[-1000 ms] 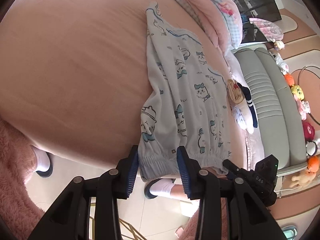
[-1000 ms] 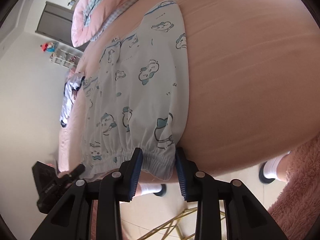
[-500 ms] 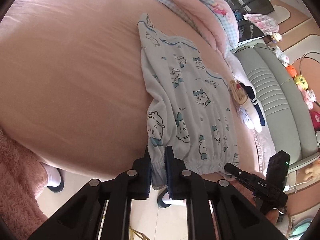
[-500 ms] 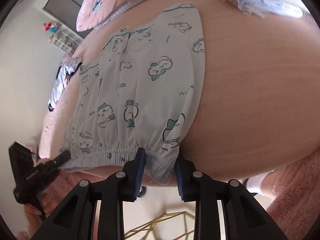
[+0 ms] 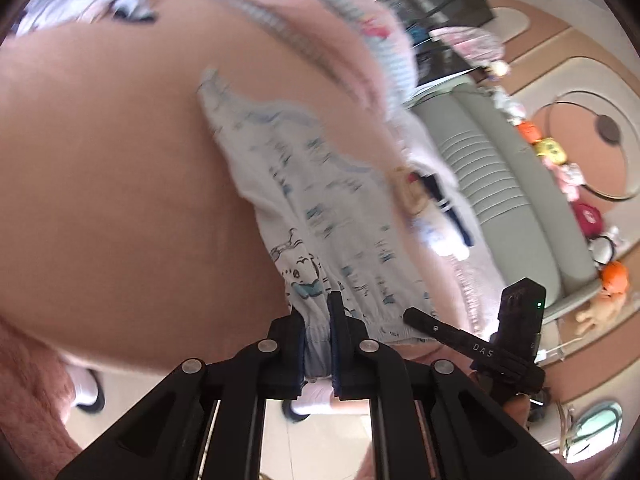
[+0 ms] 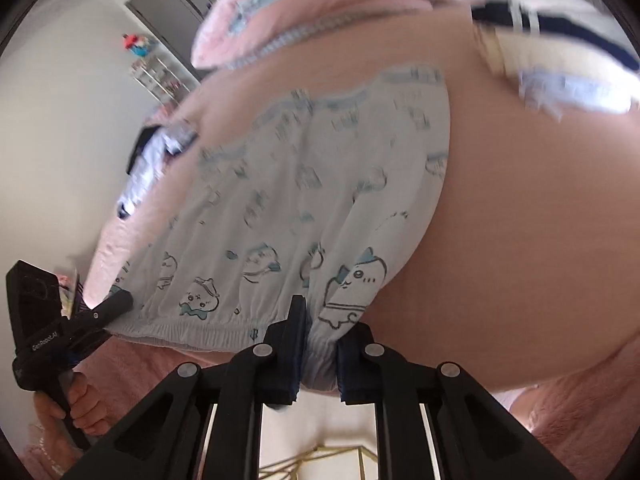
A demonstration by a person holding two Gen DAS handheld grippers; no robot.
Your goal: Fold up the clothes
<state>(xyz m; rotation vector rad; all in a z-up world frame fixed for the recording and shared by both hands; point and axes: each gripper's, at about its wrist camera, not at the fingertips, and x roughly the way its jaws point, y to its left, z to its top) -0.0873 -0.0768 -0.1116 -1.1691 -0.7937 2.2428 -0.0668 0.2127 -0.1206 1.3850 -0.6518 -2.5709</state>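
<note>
Tools closing on shorts; pillow beyond.

Left tongs and right tongs both point downward, jaws closing on gathered cloth between them.

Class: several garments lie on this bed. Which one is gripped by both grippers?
The pale cartoon-print shorts: the left gripper and right gripper have jaws closing on its elastic waistband; the navy-striped garment lies untouched.

Soft matt printed cloth shorts lie on a smooth matt pink bedsheet.
</note>
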